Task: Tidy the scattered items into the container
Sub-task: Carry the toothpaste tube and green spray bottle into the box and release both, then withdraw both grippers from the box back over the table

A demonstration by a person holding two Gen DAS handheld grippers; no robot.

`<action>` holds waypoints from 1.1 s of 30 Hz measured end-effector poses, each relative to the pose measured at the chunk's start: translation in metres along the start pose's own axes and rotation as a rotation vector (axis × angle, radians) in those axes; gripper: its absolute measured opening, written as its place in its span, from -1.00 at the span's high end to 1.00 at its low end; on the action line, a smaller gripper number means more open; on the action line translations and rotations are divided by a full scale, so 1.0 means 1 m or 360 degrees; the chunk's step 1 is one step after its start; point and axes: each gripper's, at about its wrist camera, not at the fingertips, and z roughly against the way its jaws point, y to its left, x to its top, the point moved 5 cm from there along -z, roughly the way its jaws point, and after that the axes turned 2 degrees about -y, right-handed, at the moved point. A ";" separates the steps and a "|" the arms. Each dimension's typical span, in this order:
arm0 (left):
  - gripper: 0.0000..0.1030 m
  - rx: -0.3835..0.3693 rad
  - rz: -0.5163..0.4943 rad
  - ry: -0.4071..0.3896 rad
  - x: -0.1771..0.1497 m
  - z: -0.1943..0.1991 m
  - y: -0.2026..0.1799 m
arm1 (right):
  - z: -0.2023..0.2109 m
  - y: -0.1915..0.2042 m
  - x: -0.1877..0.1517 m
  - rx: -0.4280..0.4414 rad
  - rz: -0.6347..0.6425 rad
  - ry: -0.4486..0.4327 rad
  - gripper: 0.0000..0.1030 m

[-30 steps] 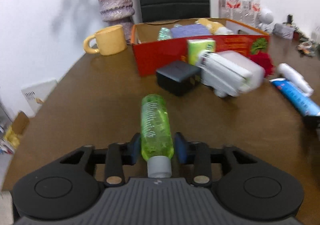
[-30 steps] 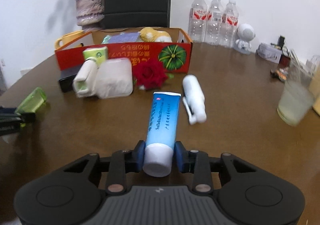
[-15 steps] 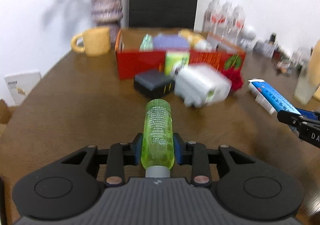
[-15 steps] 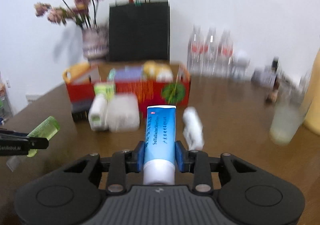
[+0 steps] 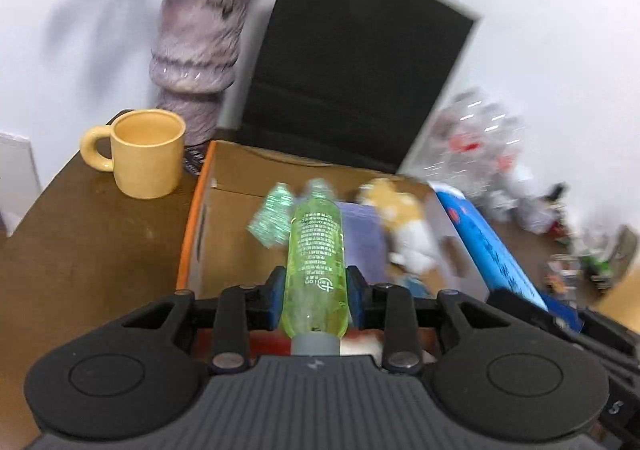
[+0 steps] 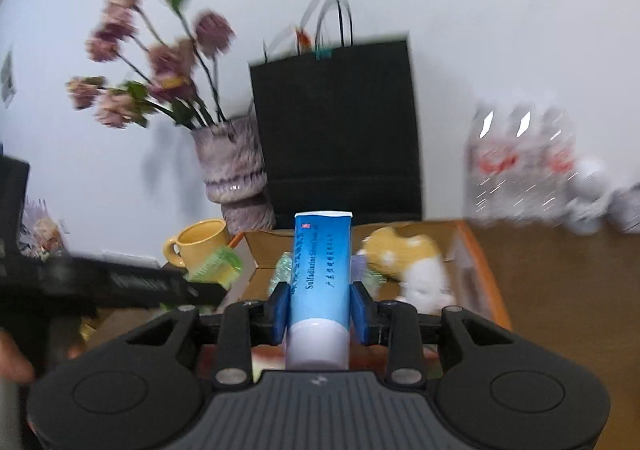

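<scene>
over the box point(image 5: 200, 210), green bottle point(image 5: 316, 270) gripped, tube point(image 6: 322, 270) likewise, contents blurred

The blue tube point(image 6: 322, 270) reads "Sulfadiazine Silver…"; print on the green bottle point(image 5: 316, 270) is illegible.

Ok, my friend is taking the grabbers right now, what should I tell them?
Left gripper: shut on the green bottle, held above the open cardboard box.
Right gripper: shut on the blue tube, also up over the box, to the right of the left one.
In the box already: a yellow and white soft toy, a purple thing, a clear greenish packet.
Done: both things are picked up and carried to the box.
Left: lower them in, open the jaws, then check the table in front of the box, which these views do not show.
</scene>
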 end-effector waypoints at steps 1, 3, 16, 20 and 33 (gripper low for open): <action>0.39 0.0050 0.0005 0.0032 0.008 -0.015 0.003 | -0.023 0.001 0.008 0.0014 -0.0038 0.0055 0.40; 0.38 0.0046 0.0060 0.0073 0.013 -0.032 0.013 | -0.063 0.005 0.013 0.0039 -0.0114 0.0182 0.40; -0.88 0.0115 -0.0021 0.0021 0.030 -0.021 0.031 | -0.119 0.014 -0.004 0.0286 -0.0281 0.0567 -0.26; -0.94 0.0167 -0.0083 0.0016 0.027 -0.006 0.026 | -0.094 0.011 0.005 0.0157 -0.0160 0.0554 -0.40; -1.00 0.0246 -0.0220 0.0163 -0.017 0.045 -0.011 | -0.004 -0.007 0.005 -0.0256 0.0213 0.0619 -0.70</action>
